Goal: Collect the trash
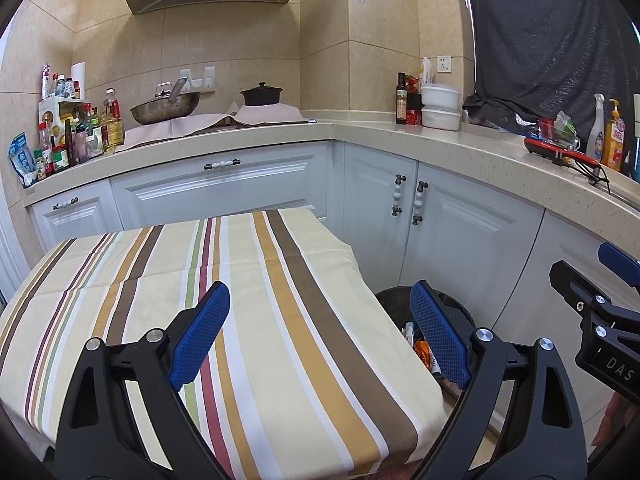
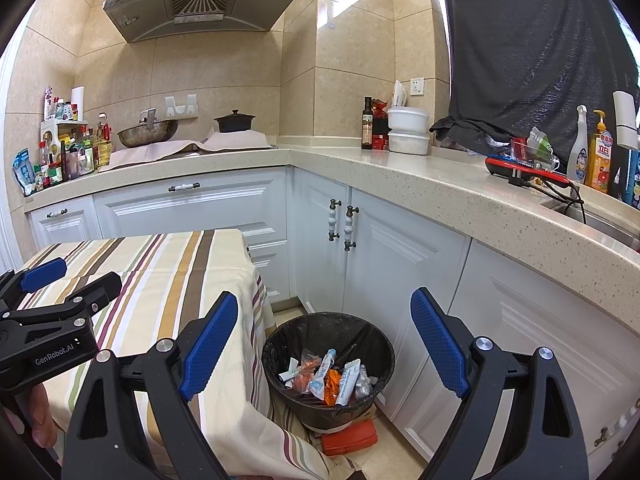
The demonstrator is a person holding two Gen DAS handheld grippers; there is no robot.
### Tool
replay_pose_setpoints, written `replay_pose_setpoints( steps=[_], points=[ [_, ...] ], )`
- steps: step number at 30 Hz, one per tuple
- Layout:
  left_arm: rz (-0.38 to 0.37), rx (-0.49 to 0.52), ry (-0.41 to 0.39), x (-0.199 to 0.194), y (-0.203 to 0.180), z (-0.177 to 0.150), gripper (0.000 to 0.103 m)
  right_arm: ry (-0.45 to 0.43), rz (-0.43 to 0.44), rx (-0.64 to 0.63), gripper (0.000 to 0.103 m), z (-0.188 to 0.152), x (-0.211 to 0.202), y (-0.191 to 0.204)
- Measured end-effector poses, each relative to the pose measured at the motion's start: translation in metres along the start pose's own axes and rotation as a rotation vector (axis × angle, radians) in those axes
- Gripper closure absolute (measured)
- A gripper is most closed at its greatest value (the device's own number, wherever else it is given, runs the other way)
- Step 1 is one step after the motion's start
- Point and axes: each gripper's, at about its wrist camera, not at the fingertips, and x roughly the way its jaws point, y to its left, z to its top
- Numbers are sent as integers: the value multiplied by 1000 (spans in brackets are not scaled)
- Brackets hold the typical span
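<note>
A black trash bin (image 2: 328,360) with a black liner stands on the floor between the table and the cabinets. It holds trash (image 2: 332,376): tubes, orange wrappers, crumpled foil. In the left wrist view the bin (image 1: 394,302) shows partly behind my right finger. My left gripper (image 1: 320,336) is open and empty above the striped tablecloth (image 1: 256,320). My right gripper (image 2: 324,344) is open and empty above the bin. The left gripper (image 2: 44,304) shows at the left edge of the right wrist view, the right gripper (image 1: 600,312) at the right edge of the left wrist view.
The striped table (image 2: 168,280) is left of the bin. White cabinets (image 2: 400,264) and a speckled counter (image 2: 440,184) wrap around behind. On the counter: wok (image 2: 148,132), black pot (image 2: 234,120), bottles (image 2: 64,160), white containers (image 2: 408,130), soap bottles (image 2: 588,156). An orange box (image 2: 350,438) lies by the bin.
</note>
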Motion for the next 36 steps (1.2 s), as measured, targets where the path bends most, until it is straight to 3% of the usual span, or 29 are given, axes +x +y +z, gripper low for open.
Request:
replay_pose_setpoints(
  steps=[36],
  points=[
    [-1,-4,9,-2,-4,-2,11,-3,-1,2,17,-3,-7,0]
  ],
)
